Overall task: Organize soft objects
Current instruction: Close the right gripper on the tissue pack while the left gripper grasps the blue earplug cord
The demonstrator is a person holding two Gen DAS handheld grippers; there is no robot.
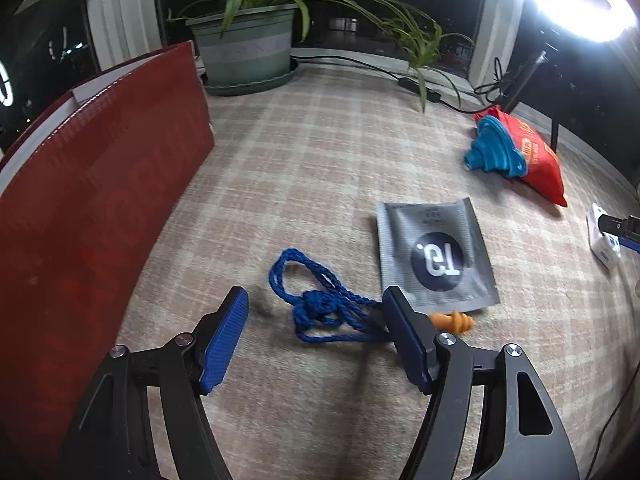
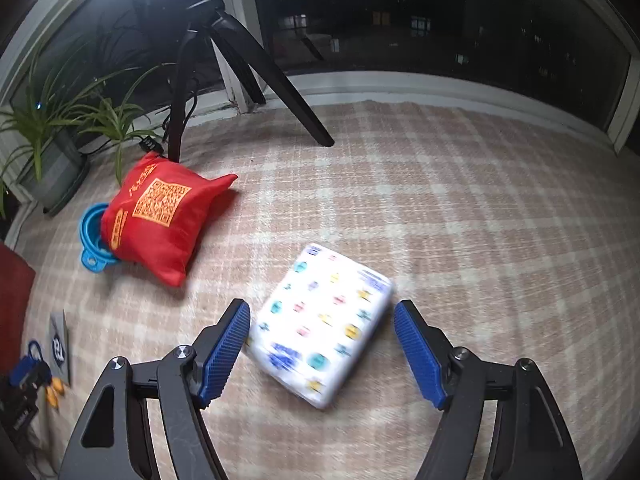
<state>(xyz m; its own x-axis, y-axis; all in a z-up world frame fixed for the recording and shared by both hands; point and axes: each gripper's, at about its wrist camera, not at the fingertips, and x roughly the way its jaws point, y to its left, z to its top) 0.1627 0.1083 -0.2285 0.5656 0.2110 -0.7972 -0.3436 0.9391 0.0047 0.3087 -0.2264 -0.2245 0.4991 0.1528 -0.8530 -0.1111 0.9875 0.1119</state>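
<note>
Straddling blue cord (image 1: 320, 312), left tool (image 1: 316, 300) apart; right tool (image 2: 322, 312) apart around tissue pack (image 2: 320, 324), untouched.

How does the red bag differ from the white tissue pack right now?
The red bag is plain red with orange print; the white tissue pack carries small coloured motifs. The red bag leans on a blue funnel; the tissue pack lies alone. The tissue pack sits between the right gripper's open jaws; the red bag lies beyond. Both rest on the plaid cloth.
</note>
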